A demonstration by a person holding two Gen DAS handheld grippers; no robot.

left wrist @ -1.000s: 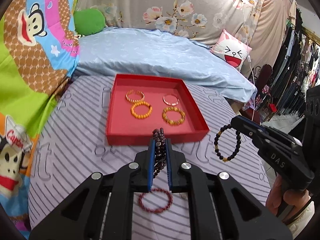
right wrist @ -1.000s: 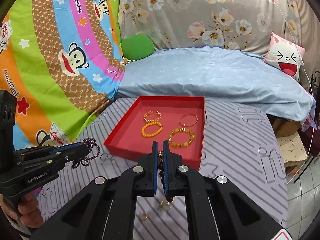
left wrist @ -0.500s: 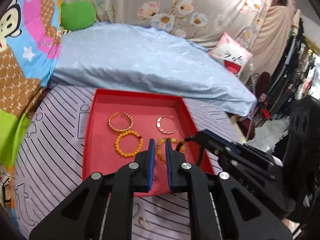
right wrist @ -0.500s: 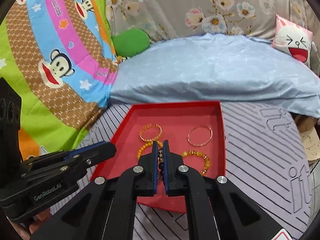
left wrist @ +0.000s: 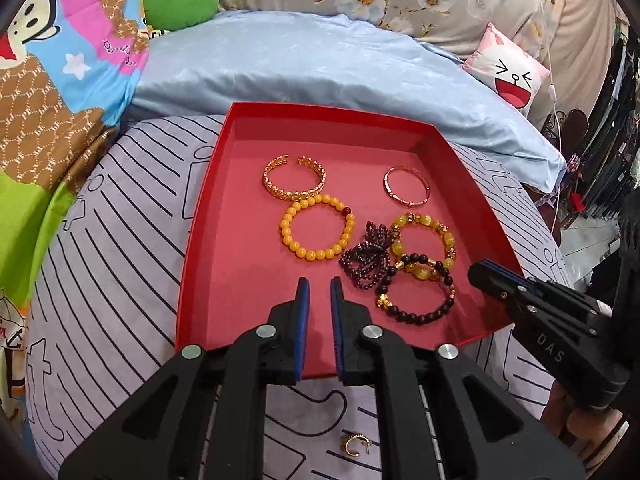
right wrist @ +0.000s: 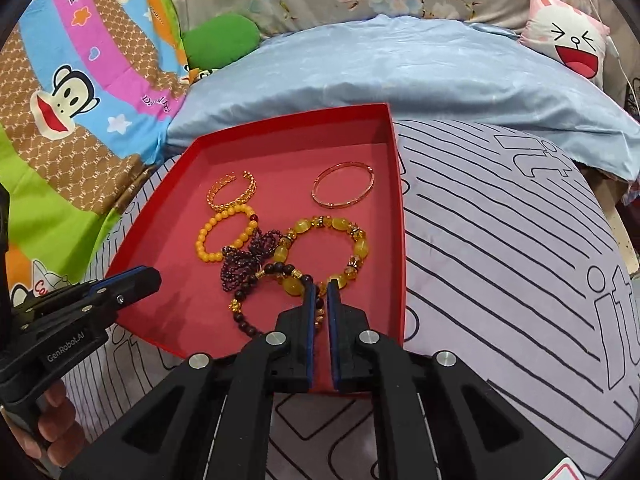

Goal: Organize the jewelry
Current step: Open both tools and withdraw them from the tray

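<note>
**Q:** Jewelry, largest item to smallest: where does each piece lie?

**A:** Your tray (left wrist: 208, 184) sits on the striped cover (left wrist: 120, 208). Inside it: black bracelet (left wrist: 416, 304), overlapping the amber bracelet (left wrist: 444, 232); orange bracelet (left wrist: 292, 240); gold cuff (left wrist: 280, 188); thin bangle (left wrist: 404, 196); purple strand (left wrist: 364, 264), bunched between the orange and amber ones. One earring (left wrist: 354, 444) lies outside on the cover, near you.

**Q:** And my grippers?

**A:** Your left gripper (left wrist: 318, 280) is released, empty, above the tray's near floor. Your right gripper (right wrist: 320, 286) has jaws slightly parted, straddling the black bracelet's beads; whether it grips them cannot be told.

**Q:** How will the pieces handle?

**A:** Probably light. Beaded loops look limp and may snag neighbours; pinch one bead run. Cuff and bangle look stiff and slick; grip across the band. The earring is tiny; pinch its hoop from above.
</note>
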